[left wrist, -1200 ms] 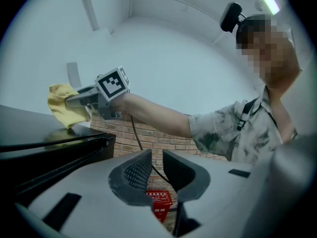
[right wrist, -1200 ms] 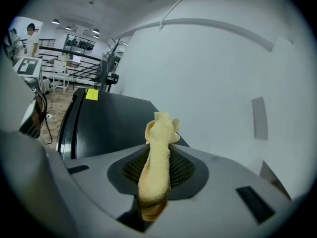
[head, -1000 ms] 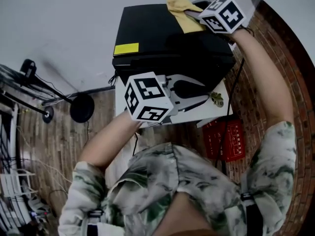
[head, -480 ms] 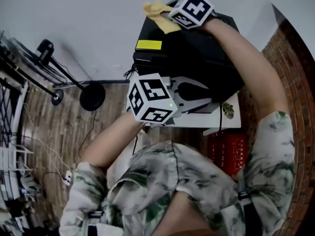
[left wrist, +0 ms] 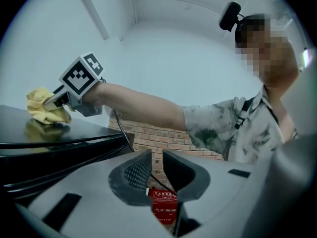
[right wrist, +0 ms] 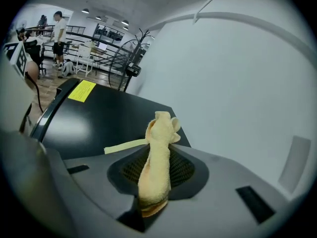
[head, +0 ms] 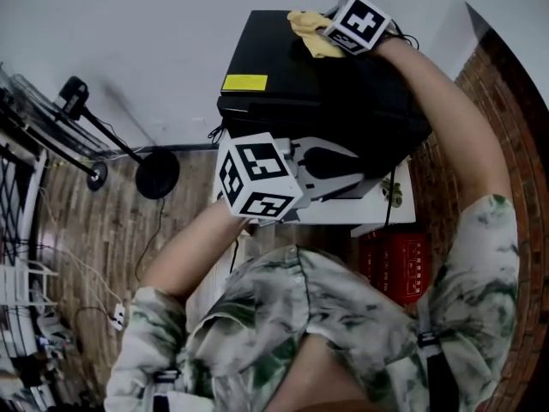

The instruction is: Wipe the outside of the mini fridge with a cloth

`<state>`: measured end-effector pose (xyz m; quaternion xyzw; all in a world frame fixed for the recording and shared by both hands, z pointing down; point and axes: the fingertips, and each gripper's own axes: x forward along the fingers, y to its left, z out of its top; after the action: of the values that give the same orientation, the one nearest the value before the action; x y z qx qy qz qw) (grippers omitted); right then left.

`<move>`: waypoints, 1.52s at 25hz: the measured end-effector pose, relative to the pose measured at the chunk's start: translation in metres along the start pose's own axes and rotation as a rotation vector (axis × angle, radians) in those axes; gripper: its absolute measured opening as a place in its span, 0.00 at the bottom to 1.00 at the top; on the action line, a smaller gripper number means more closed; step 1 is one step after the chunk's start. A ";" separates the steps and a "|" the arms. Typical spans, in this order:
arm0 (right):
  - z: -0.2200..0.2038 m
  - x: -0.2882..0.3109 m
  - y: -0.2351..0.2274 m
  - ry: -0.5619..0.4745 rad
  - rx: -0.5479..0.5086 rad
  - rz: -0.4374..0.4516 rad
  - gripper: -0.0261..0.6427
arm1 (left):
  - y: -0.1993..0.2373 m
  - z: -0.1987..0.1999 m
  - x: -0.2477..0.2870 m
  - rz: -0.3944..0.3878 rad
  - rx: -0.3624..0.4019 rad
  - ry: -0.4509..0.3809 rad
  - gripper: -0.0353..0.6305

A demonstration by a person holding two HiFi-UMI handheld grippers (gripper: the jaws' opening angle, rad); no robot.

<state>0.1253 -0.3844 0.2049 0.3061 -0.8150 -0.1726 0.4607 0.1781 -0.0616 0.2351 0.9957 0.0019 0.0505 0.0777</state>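
Note:
The black mini fridge [head: 292, 80] fills the middle of the head view, its glossy top towards me. My right gripper [head: 326, 27] is shut on a yellow cloth [head: 310, 31] that rests on the top near the far edge. In the right gripper view the cloth [right wrist: 157, 152] stands up between the jaws over the fridge top [right wrist: 114, 118]. My left gripper [head: 364, 172] hovers in front of the fridge, its jaws all but together around nothing. The left gripper view shows the cloth [left wrist: 44, 110] on the fridge top [left wrist: 59, 138] under the right gripper [left wrist: 52, 100].
A yellow sticker [head: 244, 82] marks the fridge's left side. The fridge stands on a white cabinet [head: 377, 209] against a white wall [head: 129, 33]. A red box [head: 395, 264] lies on the brick-pattern floor to the right. A round-based stand [head: 159, 174] and cables sit at left.
My right gripper swept the cloth left along the fridge's far edge, then partway back to the right. The left gripper has stayed in place.

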 end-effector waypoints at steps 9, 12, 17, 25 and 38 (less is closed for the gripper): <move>-0.097 -0.039 -0.062 0.088 0.128 -0.123 0.18 | -0.004 0.003 0.032 -0.060 0.004 0.005 0.14; -0.129 -0.048 -0.075 0.121 0.165 -0.154 0.18 | -0.005 0.001 0.039 -0.071 0.000 0.007 0.14; -0.154 -0.061 -0.084 0.104 0.222 -0.190 0.18 | -0.005 -0.001 0.041 -0.072 -0.002 0.016 0.14; -0.133 -0.095 -0.083 -0.013 0.287 -0.230 0.18 | -0.013 -0.002 0.034 -0.087 0.006 0.020 0.14; -0.143 -0.177 -0.059 -0.085 0.337 -0.354 0.18 | -0.056 -0.015 0.061 -0.237 0.027 0.010 0.14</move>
<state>0.3361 -0.3125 0.1314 0.5090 -0.7847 -0.1251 0.3309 0.2379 -0.0035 0.2470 0.9891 0.1209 0.0460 0.0697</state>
